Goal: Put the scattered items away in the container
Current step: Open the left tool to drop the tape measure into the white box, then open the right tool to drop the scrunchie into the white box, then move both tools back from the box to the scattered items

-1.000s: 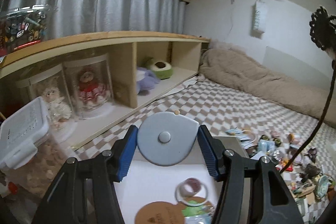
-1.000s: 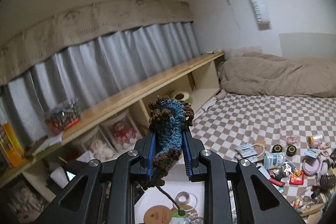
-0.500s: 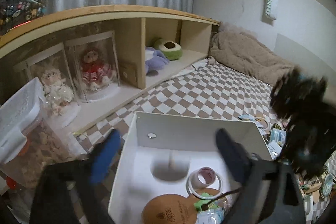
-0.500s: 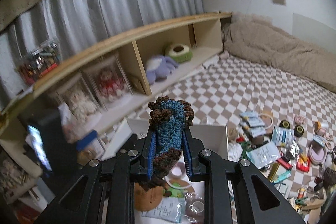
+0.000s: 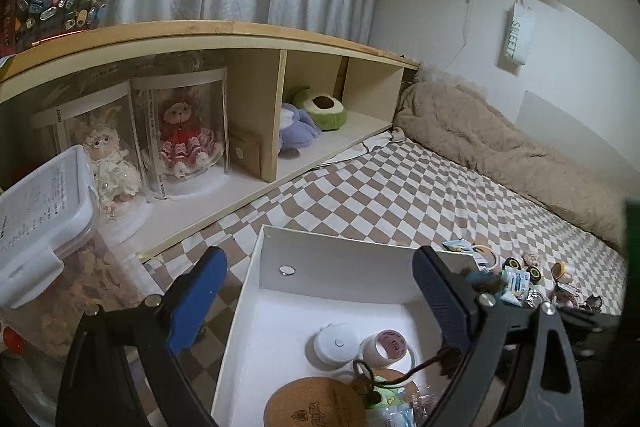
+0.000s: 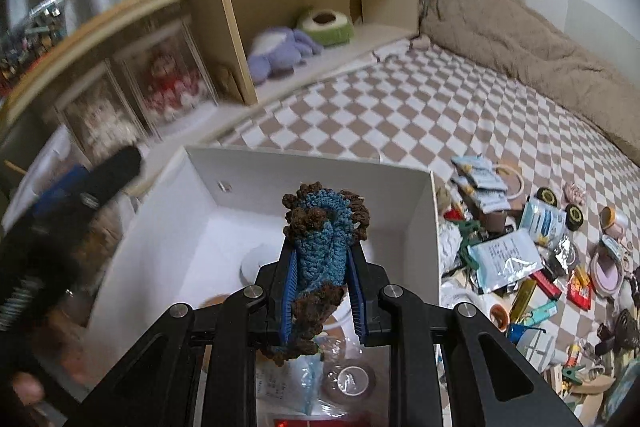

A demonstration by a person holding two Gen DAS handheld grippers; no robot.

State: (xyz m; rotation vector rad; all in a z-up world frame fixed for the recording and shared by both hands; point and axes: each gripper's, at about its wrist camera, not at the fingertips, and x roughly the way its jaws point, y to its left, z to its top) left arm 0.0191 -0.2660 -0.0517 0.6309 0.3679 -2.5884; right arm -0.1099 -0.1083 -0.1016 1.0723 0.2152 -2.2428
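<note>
The white box stands on the checkered bedcover. In it lie a round pale tape measure, a tape roll and a cork coaster. My left gripper hangs open over the box's near left part, nothing between its blue pads. My right gripper is shut on a blue and brown crochet piece, held above the inside of the box. A dark cord from that piece dangles into the box. The left gripper shows blurred at the left of the right wrist view.
Several scattered small items lie on the bedcover right of the box. A wooden shelf with cased dolls and plush toys runs along the left. A lidded plastic tub stands near left; a beige blanket lies behind.
My left gripper has opened and let go of the round tape measure, which now lies in the box. My right gripper has come down over the box, still holding the crochet piece.
</note>
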